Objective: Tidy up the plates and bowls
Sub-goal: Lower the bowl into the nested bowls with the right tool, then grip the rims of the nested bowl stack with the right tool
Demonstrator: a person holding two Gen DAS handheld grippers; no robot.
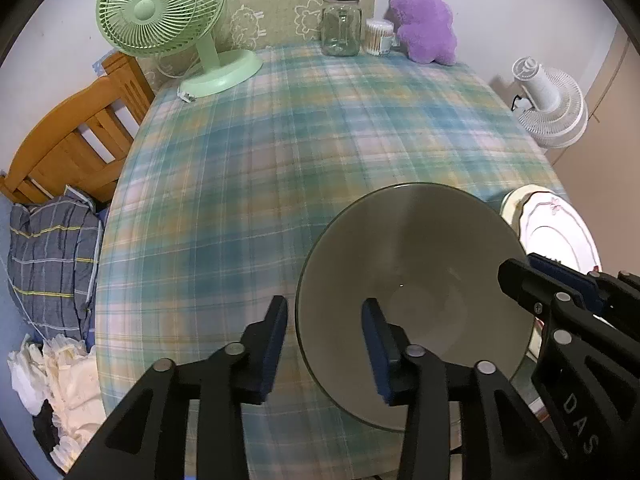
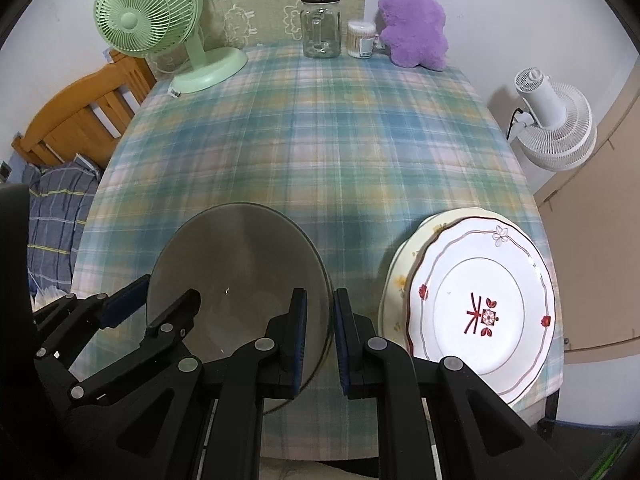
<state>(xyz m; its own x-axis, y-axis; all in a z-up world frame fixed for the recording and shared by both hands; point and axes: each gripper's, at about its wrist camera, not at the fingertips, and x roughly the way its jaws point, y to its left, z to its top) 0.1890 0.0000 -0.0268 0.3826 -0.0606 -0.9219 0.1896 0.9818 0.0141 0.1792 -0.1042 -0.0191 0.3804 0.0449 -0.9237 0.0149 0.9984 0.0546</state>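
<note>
Bowl (image 2: 240,276): both grippers' jaws straddle opposite rims, gaps visible.

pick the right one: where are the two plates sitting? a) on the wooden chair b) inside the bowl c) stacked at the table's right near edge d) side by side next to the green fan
c, the patterned plate lies on top of a cream plate at the right near edge of the table, beside the bowl.

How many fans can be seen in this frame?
2. A green fan stands at the table's far left corner; a white fan sits off the table's right edge, by the wall. Others outside the view cannot be ruled out.
</note>
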